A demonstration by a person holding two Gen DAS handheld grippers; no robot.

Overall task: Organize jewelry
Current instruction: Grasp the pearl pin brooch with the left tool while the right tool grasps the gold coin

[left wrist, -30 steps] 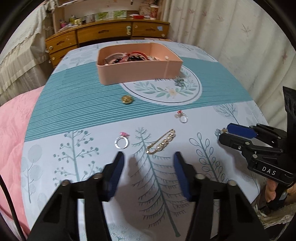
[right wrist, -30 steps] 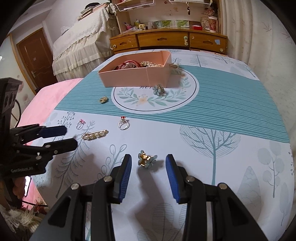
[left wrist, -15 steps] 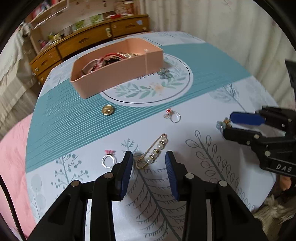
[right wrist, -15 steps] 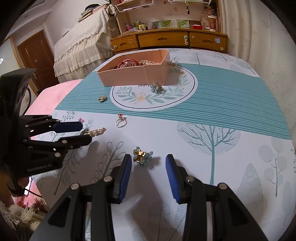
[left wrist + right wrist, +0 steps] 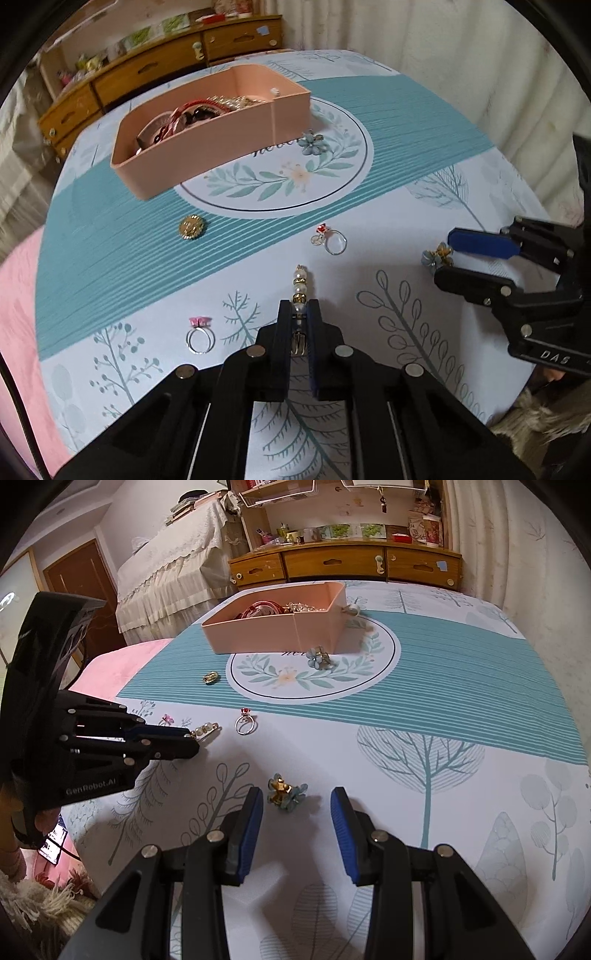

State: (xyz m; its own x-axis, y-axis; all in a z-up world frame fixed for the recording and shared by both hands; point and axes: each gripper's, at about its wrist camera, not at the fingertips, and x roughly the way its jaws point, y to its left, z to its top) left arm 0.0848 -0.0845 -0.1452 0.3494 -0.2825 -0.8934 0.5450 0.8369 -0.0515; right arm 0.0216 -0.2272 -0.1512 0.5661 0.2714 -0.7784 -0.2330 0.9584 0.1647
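A gold pin strung with pearls [image 5: 300, 284] lies on the patterned tablecloth. My left gripper [image 5: 299, 310] is shut on its near end, and the pearl end sticks out ahead of the fingertips. Seen from the right wrist, the left gripper [image 5: 192, 738] holds the pearl pin [image 5: 207, 727] low over the cloth. A small blue and gold flower clip [image 5: 286, 793] lies between the tips of my open right gripper [image 5: 295, 805], untouched. The pink box [image 5: 207, 155] at the back holds several pieces of jewelry.
Loose on the cloth are a gold round brooch [image 5: 191, 226], a ring with a red stone [image 5: 332, 240], a ring with a pink bow [image 5: 200, 338] and a blue flower brooch [image 5: 313, 143] by the box. A wooden chest of drawers [image 5: 343, 563] stands behind, a pink blanket [image 5: 110, 664] at the left.
My left gripper moved up to the pearl pin, rolled to line up with it, and its jaws closed onto the pin's near end. The right gripper stayed over the flower clip.
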